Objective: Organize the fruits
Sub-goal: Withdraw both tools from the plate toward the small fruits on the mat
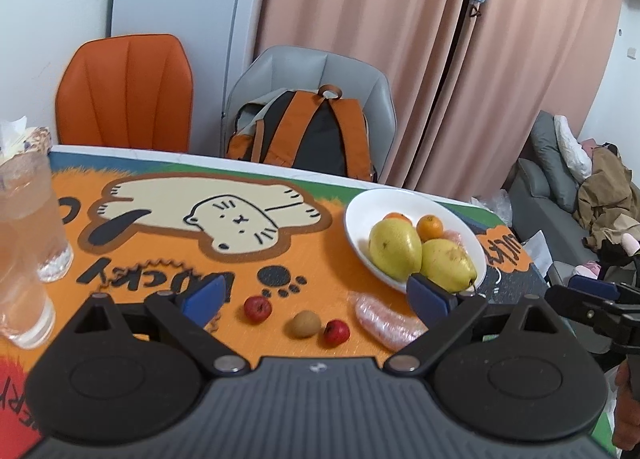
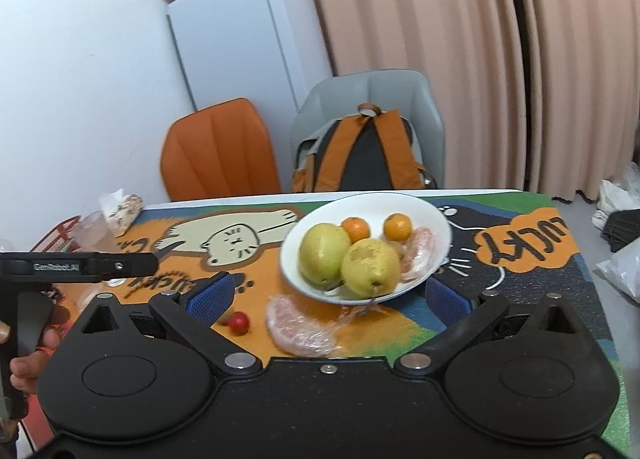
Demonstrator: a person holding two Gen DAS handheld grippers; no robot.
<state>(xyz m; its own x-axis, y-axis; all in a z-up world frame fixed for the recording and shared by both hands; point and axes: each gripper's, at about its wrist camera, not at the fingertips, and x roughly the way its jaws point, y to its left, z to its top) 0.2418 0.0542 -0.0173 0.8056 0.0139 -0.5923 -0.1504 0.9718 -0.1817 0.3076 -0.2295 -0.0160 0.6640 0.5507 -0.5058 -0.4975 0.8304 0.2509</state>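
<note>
Pink curtains (image 1: pixel 400 59) hang behind a bench (image 1: pixel 160 259) covered by an orange cartoon-cat mat; on it, toward the right, sits a white bowl (image 2: pixel 440 231) holding two yellow-green pears (image 2: pixel 370 267), two small oranges (image 2: pixel 397 227) and a plastic-wrapped pink fruit piece (image 2: pixel 420 247); just in front of the bowl, on the mat, lies a second wrapped pink piece (image 2: pixel 300 329); left of that lie two small red fruits (image 1: pixel 257 309) with a small brown round fruit (image 1: pixel 305 323) between them, the brown one touching the right-hand red one; the left tongs (image 1: pixel 316 299) hang above these loose fruits with blue pads spread wide and nothing between them; the right tongs (image 2: pixel 328 295) are likewise spread wide and empty, facing the bowl's near rim; clear glasses (image 1: pixel 32 227) stand at the bench's left edge; beyond the bench stand an orange chair (image 1: pixel 124 91) and a grey chair (image 1: pixel 348 71) carrying an orange-and-black backpack (image 1: pixel 312 131); a white fridge (image 2: pixel 248 31) stands against the wall.
</note>
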